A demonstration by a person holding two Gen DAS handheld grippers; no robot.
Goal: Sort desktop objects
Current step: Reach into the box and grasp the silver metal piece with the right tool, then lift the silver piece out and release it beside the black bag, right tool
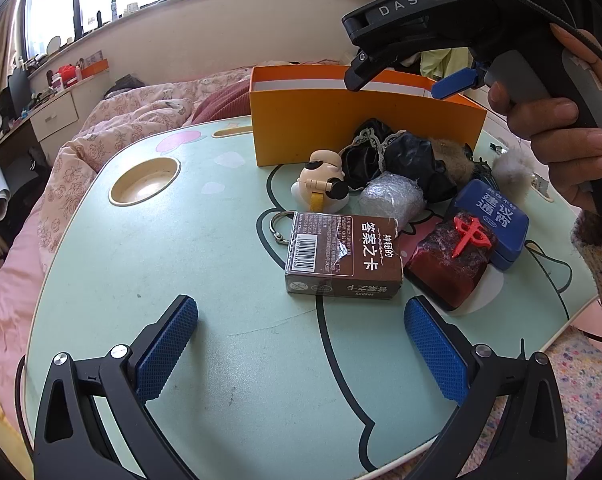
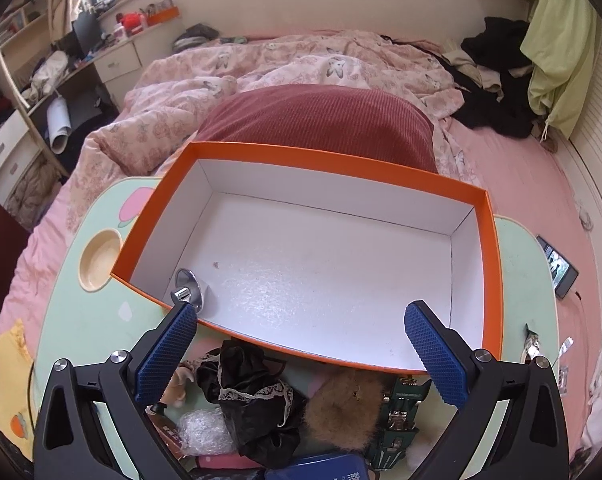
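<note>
At the upper right of your left wrist view, the black body of your right tool (image 1: 397, 80) reads "DAS" in pale capitals. At the centre, a brown card box (image 1: 343, 260) shows the Chinese title "答案之卡", upside down, beside a barcode. Right of it, a blue tin (image 1: 495, 220) reads "建议沟通". Smaller print is illegible.

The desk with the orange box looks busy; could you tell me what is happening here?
A person is sorting clutter into the orange box. The right tool hangs open over the box, where one small metal piece lies. The left tool is open and empty, low over the table, facing the brown card box.
</note>
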